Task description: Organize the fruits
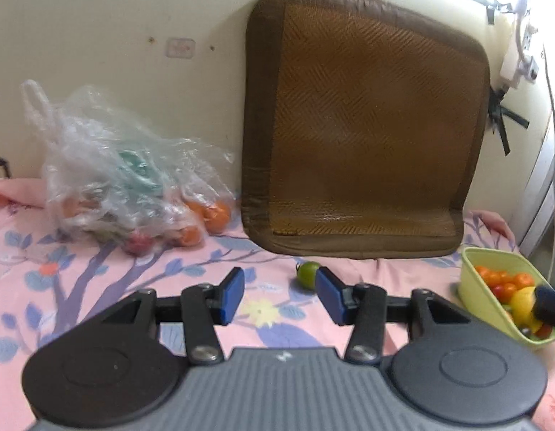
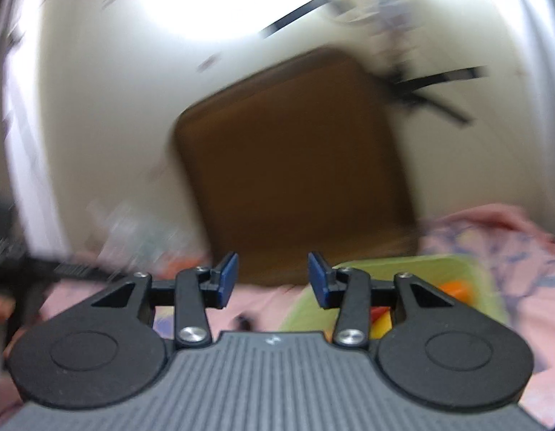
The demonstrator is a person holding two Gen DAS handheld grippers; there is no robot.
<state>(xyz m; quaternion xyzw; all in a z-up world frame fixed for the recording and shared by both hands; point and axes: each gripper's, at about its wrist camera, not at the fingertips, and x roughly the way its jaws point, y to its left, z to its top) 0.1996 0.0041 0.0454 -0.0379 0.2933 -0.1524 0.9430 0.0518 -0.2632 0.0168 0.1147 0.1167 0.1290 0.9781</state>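
Left gripper (image 1: 280,296), black linkage with blue rubber pads: jaws apart, nothing between them. Small round green fruit (image 1: 308,275) lies just beyond the right pad, on pink floral cotton bedsheet (image 1: 98,287). Crinkled clear plastic bag of oranges (image 1: 126,194) far left of the fingers; pale-green rectangular plastic tub of mixed fruit (image 1: 493,262) far right. Brown woven-mesh square cushion (image 1: 367,125) leans on cream wall (image 1: 116,18). Right gripper (image 2: 273,278): jaws parted, empty, view blurred.
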